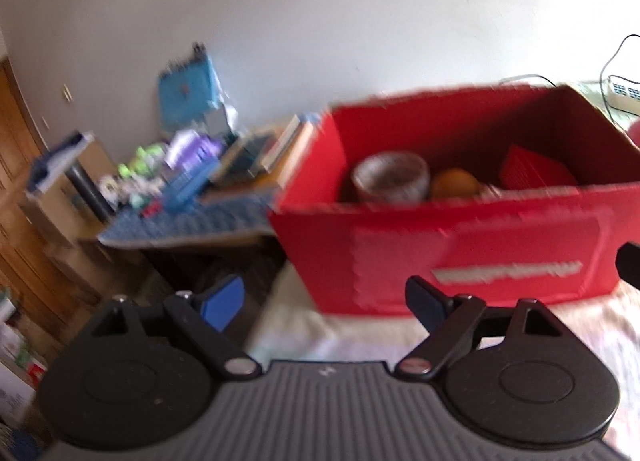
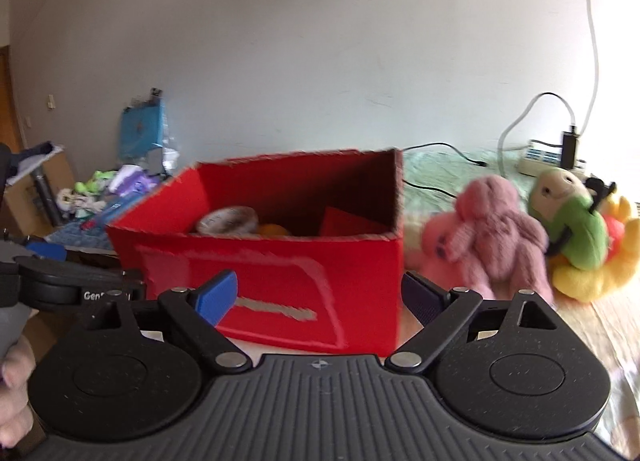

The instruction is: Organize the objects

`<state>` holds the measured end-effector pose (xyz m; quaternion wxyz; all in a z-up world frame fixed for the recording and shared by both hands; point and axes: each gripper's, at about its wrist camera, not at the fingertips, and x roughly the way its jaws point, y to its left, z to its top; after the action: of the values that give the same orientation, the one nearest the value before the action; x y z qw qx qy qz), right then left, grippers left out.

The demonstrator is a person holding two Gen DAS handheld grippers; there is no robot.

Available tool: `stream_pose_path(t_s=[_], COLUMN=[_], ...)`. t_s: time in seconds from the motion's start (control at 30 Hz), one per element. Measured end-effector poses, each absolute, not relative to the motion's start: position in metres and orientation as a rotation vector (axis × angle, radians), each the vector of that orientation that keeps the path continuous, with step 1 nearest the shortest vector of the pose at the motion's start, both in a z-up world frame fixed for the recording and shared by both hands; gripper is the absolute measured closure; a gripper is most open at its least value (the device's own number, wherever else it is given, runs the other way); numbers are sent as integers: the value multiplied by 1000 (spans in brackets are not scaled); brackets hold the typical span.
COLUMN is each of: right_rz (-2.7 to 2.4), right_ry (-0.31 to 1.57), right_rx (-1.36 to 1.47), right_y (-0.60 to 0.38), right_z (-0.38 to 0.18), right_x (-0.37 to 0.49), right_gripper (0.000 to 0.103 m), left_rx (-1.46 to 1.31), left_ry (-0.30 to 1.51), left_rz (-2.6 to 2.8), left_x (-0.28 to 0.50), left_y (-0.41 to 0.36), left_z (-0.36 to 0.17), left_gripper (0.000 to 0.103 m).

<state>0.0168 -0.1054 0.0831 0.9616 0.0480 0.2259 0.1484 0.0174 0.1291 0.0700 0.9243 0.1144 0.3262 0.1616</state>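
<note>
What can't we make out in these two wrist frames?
- Red box label: motion-blurred in both views.
- Box contents: near wall hides all but the tape roll, an orange thing and a red piece.
- Shelf clutter: blurred, too small.
- Yellow plush: behind the green plush, near the right-wrist frame's edge.

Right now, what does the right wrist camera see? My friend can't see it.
An open red box sits ahead of the empty, open right tool, with a tape roll inside. A pink plush toy and a green and yellow one lie beside it.

Left gripper (image 1: 324, 301), right gripper (image 2: 320, 297): jaws apart, empty
</note>
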Motion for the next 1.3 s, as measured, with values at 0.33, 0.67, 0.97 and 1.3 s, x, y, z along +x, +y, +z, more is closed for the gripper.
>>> stream_pose_path(t_s=[0.33,0.67,0.97,1.3], right_rz=[337,245,166,176], right_ry=[434,513,598,587], right_rx=[115,126,147,144], right_y=[-89,-88,-93,-97], right_z=[95,67,52,66], right_x=[13,21,31,30], right_gripper=[12,12,12,12], left_rx=[312,214,162,195], left_ry=[561,672,761,730], left_rz=[448,338,255,241], left_x=[10,16,21,24], left_y=[155,143,123,114], left_z=[109,64,30,40], left_gripper=[16,16,16,16])
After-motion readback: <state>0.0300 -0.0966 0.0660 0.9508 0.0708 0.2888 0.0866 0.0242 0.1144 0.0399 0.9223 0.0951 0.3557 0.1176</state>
